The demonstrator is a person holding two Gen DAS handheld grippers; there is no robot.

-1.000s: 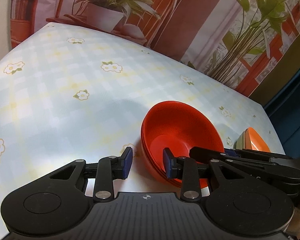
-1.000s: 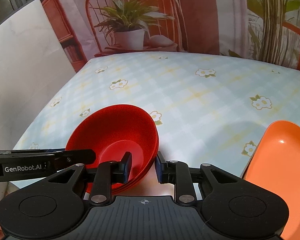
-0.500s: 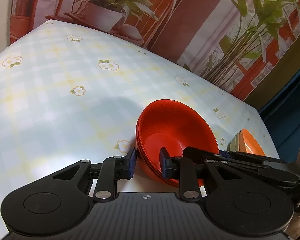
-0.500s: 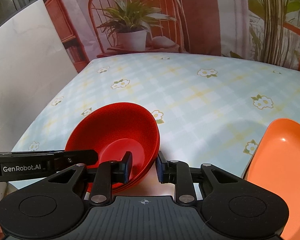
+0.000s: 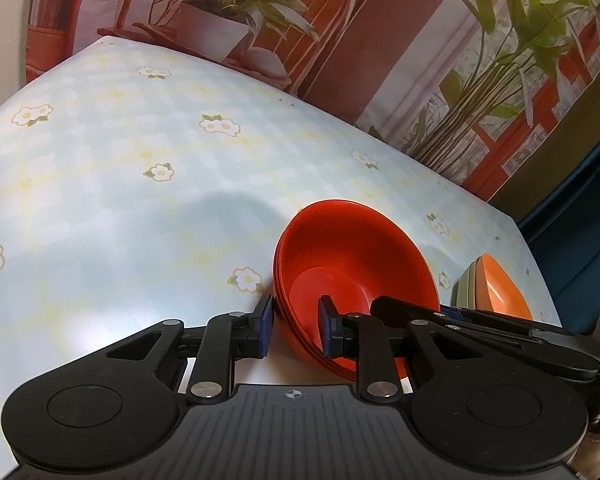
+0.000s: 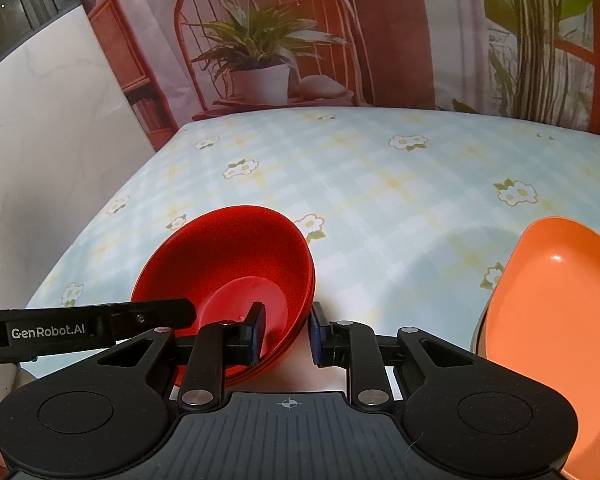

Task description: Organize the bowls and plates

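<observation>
A stack of red bowls (image 5: 352, 256) sits on the flowered tablecloth, also in the right wrist view (image 6: 228, 256). My left gripper (image 5: 294, 330) straddles the stack's left rim, one pad outside and one inside, shut on it. My right gripper (image 6: 286, 336) straddles the stack's right rim the same way, shut on it. A stack of orange and green plates (image 5: 492, 288) stands at the table's right end, with the orange top plate large at the right edge of the right wrist view (image 6: 556, 320).
The table (image 6: 380, 184) has a pale blue check cloth with daisies. A printed backdrop with plants and a chair (image 6: 260, 52) stands behind it. A white wall (image 6: 40, 120) is at the left. The table's right edge (image 5: 520, 232) drops to a dark area.
My left gripper has closed in on the left rim of the red bowl stack; its jaws narrowed. The right gripper has stayed on the right rim.
</observation>
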